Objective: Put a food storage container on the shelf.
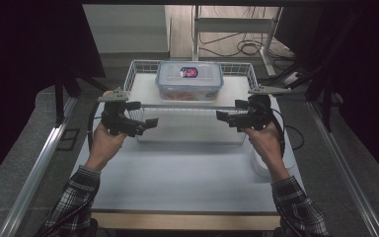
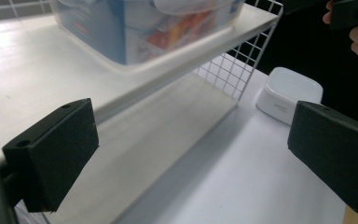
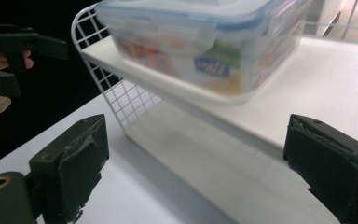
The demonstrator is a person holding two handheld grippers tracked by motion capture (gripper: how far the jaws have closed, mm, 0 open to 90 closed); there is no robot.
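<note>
The food container point(image 1: 189, 79), a clear box with a blue-edged clip lid, sits on the upper shelf of the white wire rack point(image 1: 139, 69), ahead of both grippers and a little above their jaws. The left gripper point(image 1: 150, 122) and right gripper point(image 1: 220, 116) hover apart at the shelf's front edge, each with jaws spread wide and nothing between them. Judging by this, the box is set down and released, or about to be approached. Any next grasp calls for both grippers to rise and go forward to flank the box's short sides. A small white dish point(image 2: 289, 92) lies beyond the left gripper's far jaw.
</note>
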